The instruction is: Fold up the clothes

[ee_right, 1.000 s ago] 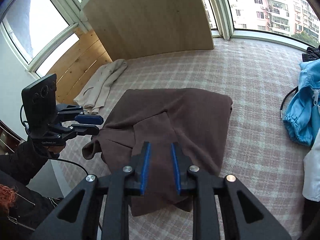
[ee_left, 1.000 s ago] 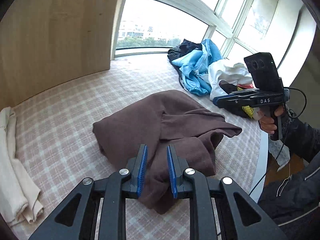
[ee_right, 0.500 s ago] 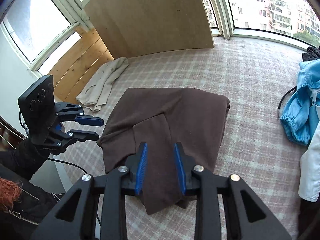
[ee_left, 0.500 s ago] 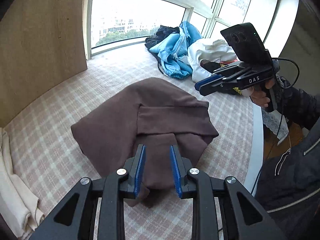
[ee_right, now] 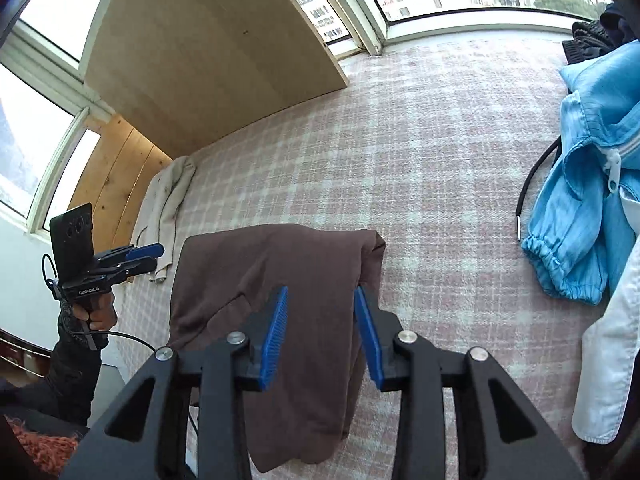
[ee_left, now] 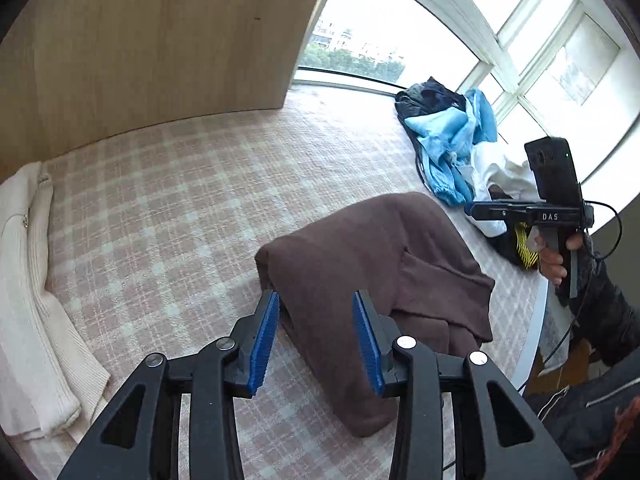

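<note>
Lying at six o'clock on the checked bed [ee_left: 168, 216], the brown garment [ee_left: 360, 264] sits beneath the left gripper [ee_left: 316, 336] and right gripper [ee_right: 320, 332], both narrowly parted, jaws just opening, gripping nothing.

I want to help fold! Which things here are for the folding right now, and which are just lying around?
For the folding:
- brown garment, half folded on the checked bedcover
- left hand-held gripper, jaws just opening, nothing gripped
- right hand-held gripper, likewise

Just lying around:
- cream garment
- blue jacket
- white garment
- dark clothes
- wooden board
</note>
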Available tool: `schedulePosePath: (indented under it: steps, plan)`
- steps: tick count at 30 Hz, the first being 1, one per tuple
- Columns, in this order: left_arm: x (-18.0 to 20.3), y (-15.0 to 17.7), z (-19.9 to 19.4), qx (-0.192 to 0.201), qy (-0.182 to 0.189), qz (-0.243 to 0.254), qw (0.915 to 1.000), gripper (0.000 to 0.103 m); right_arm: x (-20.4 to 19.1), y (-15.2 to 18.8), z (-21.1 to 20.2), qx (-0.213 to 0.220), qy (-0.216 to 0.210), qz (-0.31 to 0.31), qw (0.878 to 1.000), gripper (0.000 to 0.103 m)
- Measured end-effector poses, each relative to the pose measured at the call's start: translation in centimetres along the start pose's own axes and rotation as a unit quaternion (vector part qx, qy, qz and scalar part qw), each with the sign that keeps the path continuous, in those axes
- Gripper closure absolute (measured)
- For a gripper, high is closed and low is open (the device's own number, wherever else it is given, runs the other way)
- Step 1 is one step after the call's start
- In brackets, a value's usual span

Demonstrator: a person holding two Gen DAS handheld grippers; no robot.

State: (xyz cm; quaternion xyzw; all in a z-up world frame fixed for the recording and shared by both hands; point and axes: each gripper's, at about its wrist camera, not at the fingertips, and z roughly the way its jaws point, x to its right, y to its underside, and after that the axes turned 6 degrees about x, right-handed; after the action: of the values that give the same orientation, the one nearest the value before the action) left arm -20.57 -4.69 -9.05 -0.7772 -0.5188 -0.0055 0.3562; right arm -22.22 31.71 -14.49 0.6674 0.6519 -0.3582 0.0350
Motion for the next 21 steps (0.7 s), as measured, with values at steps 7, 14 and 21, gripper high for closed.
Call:
schedulePosePath:
  steps: [7, 14, 21]
  plan:
    - [-2.8, -1.7, 5.4, -0.068, 0.05, -0.076, 0.9935, 0.067, 1.3, -1.6, 4.6, -0.065, -0.028, 0.027, 0.997, 0.068]
    - [-4.6, -2.3, 7.0, -0.068, 0.088, -0.126, 0.9857, 0.069, 1.7, -2.5, 6.3, -0.063, -0.062, 0.049, 0.995, 0.068]
    - [-5.1, -0.9, 5.4, 0.008, 0.103, -0.159, 0.982, 0.08, 2.1, -2.2, 3.5, -0.009, -0.104, 0.06, 0.993, 0.089]
